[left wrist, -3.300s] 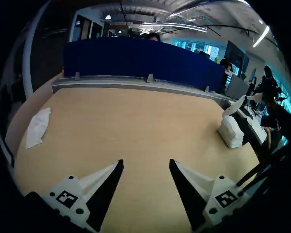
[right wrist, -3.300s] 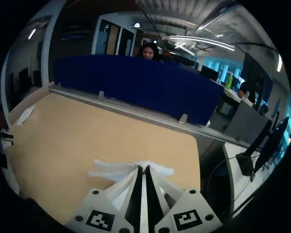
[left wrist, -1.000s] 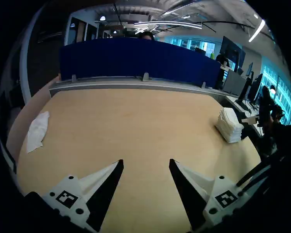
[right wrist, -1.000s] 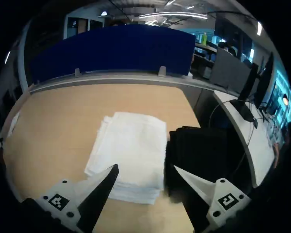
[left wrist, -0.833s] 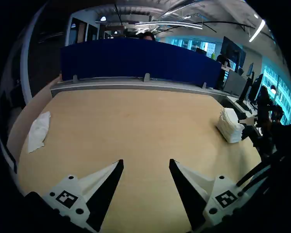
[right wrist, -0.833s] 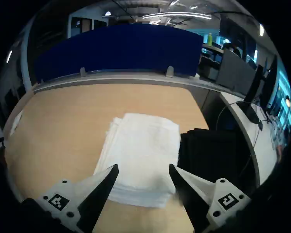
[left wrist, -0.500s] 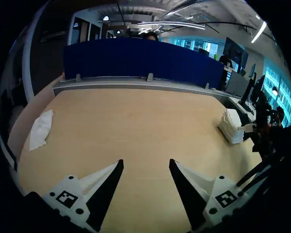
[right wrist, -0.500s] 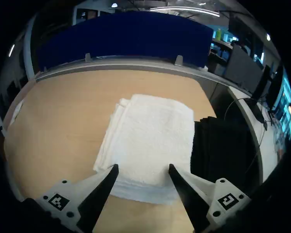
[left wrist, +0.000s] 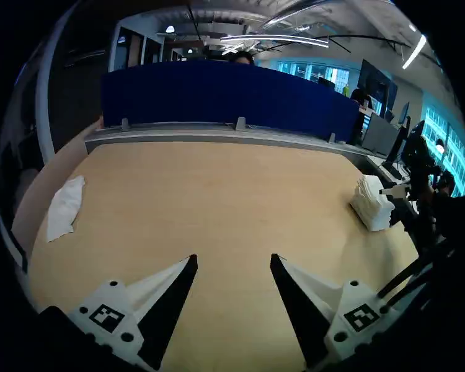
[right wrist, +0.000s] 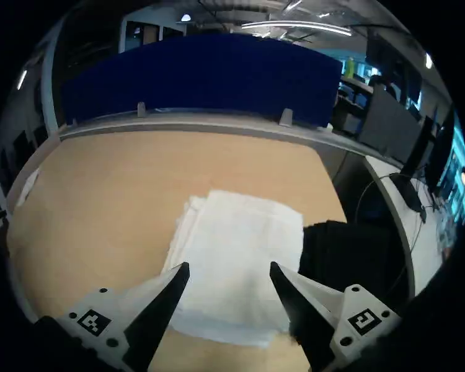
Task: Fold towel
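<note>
loose towel [left wrist: 64, 208] lies at the far left edge of the table [left wrist: 232, 186], long side running front to back, way nearer the left gripper [left wrist: 232, 256] than the right gripper [right wrist: 229, 264] hovering over the folded stack [right wrist: 245, 235], and both claws are wide open holding nothing

An open-plan office: blue desk partition [left wrist: 226, 93], wooden desk [left wrist: 220, 186], monitors [left wrist: 375, 87], strip lights [left wrist: 276, 40] overhead.
</note>
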### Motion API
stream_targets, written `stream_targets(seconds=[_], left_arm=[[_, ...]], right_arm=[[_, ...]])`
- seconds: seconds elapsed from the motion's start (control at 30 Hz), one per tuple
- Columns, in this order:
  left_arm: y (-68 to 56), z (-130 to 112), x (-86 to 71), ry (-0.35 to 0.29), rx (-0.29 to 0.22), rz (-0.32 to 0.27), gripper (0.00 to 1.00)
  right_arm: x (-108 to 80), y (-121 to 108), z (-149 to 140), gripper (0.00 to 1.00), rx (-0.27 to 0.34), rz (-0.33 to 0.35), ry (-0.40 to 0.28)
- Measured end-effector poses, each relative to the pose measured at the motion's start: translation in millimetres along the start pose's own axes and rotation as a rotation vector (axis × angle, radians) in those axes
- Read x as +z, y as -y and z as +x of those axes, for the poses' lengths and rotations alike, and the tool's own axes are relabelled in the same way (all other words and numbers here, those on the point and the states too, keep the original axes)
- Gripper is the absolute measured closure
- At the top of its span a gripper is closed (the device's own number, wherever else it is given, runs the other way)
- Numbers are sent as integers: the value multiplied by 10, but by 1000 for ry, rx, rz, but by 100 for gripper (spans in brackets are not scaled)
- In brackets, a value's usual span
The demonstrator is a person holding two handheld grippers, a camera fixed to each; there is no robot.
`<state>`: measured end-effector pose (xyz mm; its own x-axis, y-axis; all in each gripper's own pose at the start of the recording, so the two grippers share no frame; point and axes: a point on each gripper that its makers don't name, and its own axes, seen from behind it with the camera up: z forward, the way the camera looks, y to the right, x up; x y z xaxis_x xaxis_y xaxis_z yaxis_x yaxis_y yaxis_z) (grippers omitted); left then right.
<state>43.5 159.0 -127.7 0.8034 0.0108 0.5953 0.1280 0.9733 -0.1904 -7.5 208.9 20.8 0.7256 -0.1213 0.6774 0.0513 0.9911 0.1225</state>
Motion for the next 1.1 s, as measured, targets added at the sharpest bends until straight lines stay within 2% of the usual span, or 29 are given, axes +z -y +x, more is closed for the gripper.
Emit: stream_targets(seconds=[0.1, 0.27, 0.5, 0.7, 0.9, 1.1], left_arm=[[8, -3, -14, 0, 0, 6, 13], [38, -9, -43, 0, -1, 19, 13], [86, 2, -62, -2, -8, 33, 13], [103, 13, -72, -4, -6, 37, 13], [123, 29, -74, -8, -10, 34, 13], [188, 80, -65, -23, -5, 33, 13]], right_arm=[[139, -70, 177, 0, 19, -7, -13], [360, -90, 294, 0, 47, 0, -4], [561, -52, 214, 0, 35, 8, 41], [638, -40, 162, 0, 29, 6, 52], [520, -25, 251, 0, 19, 3, 31], [117, 128, 402, 0, 7, -6, -49]])
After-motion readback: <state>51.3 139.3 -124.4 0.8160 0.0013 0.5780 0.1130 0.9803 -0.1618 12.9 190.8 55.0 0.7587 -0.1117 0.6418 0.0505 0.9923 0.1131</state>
